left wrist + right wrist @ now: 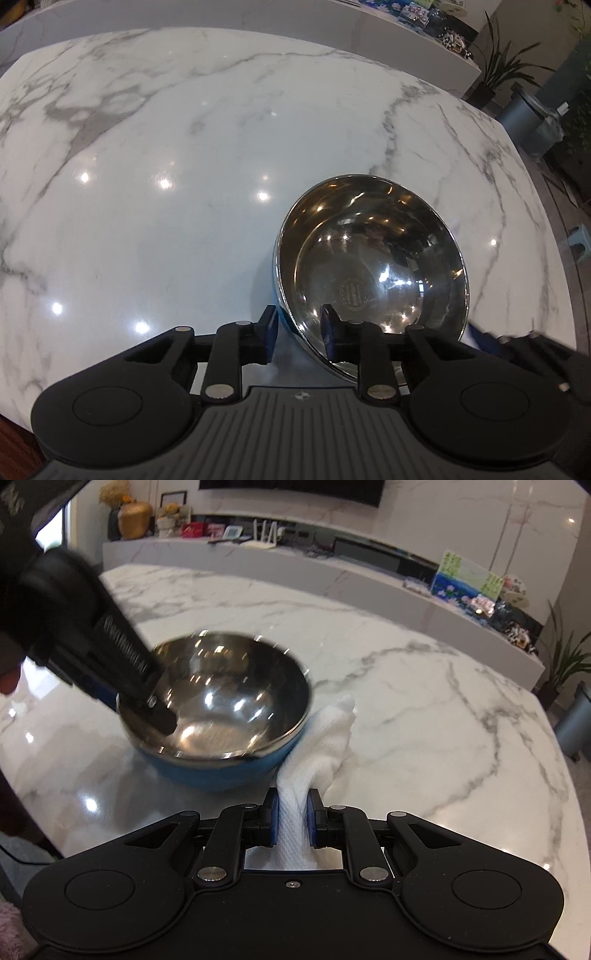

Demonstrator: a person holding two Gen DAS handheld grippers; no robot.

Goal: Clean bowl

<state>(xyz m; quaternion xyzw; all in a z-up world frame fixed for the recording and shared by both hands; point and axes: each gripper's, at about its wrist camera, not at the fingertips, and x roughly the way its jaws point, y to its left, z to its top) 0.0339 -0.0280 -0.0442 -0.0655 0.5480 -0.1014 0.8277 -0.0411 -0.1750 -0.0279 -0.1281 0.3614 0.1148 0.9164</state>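
A: While the bowl sits on the marble table, how's it held?
B: Rim pinched by left gripper jaws — cloth clamped by right gripper, touching bowl's blue side.

A home living or dining room. The polished white marble tabletop stands before a long low marble shelf set along the wall, loaded with household ornaments: a gold vase, dried flowers, a picture frame, a painted picture and a white router. A potted plant and a grey bin stand on the floor beyond.
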